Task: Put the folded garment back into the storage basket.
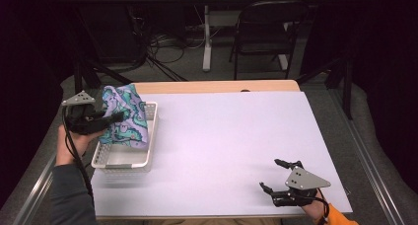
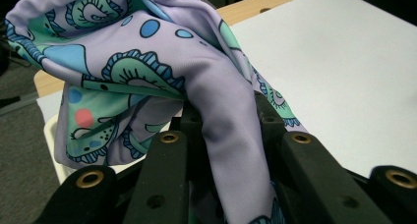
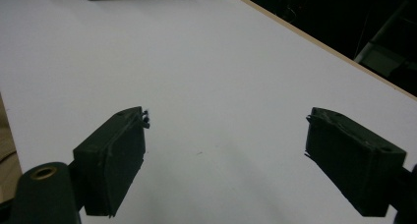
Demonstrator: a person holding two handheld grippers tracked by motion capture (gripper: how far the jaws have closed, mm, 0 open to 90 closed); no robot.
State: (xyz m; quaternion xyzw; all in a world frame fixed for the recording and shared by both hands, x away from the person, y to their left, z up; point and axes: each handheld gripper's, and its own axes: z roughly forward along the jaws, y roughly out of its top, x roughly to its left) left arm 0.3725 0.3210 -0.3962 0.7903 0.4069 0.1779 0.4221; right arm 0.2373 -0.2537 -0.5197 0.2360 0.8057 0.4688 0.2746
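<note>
White basket (image 1: 129, 158) on counter (image 1: 222, 136): lilac-teal patterned cloth (image 1: 123, 119) draped over its rim, pinched by left gripper (image 1: 111, 117). Right gripper (image 1: 277, 174) spread, far from the basket.

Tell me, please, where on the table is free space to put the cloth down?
The white table top is bare between the basket and the right hand-held gripper, and back to the wooden far edge. It is crowded only at the left edge, where the left hand-held gripper holds the patterned cloth over the basket.
</note>
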